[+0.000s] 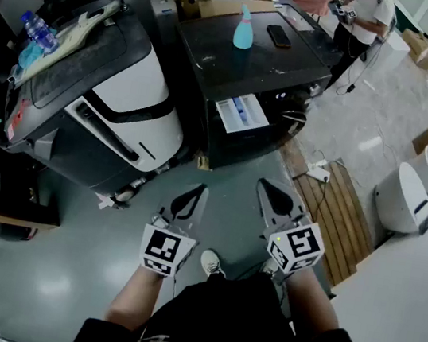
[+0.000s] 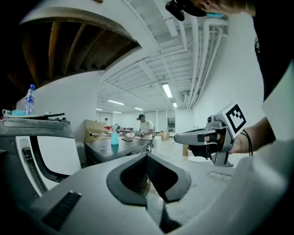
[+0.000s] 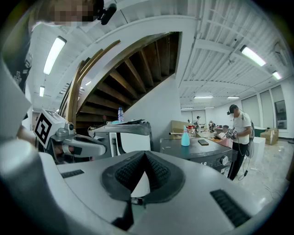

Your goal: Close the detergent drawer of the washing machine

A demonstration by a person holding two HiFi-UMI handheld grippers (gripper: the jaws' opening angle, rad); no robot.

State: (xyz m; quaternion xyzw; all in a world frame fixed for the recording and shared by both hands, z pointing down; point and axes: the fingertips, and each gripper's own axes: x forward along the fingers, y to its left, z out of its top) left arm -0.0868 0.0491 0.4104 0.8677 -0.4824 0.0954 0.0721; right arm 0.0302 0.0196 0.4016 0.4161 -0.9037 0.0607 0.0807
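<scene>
The black washing machine (image 1: pixel 245 74) stands ahead of me, its white detergent drawer (image 1: pixel 241 114) pulled out from the front top. My left gripper (image 1: pixel 194 195) and right gripper (image 1: pixel 271 191) are held side by side over the floor, well short of the machine. Both are shut with nothing between the jaws. The left gripper view looks over its closed jaws toward the machine (image 2: pixel 115 149), with the right gripper (image 2: pixel 178 136) alongside. The right gripper view shows the machine (image 3: pixel 202 153) beyond its closed jaws and the left gripper (image 3: pixel 103 149) at the left.
A blue spray bottle (image 1: pixel 244 28) and a phone (image 1: pixel 280 36) lie on the machine's top. A large grey and white appliance (image 1: pixel 103 108) stands left of it. Wooden slats (image 1: pixel 337 210), a power strip (image 1: pixel 318 173) and a white unit (image 1: pixel 407 197) are at the right. A person (image 1: pixel 366 21) stands behind.
</scene>
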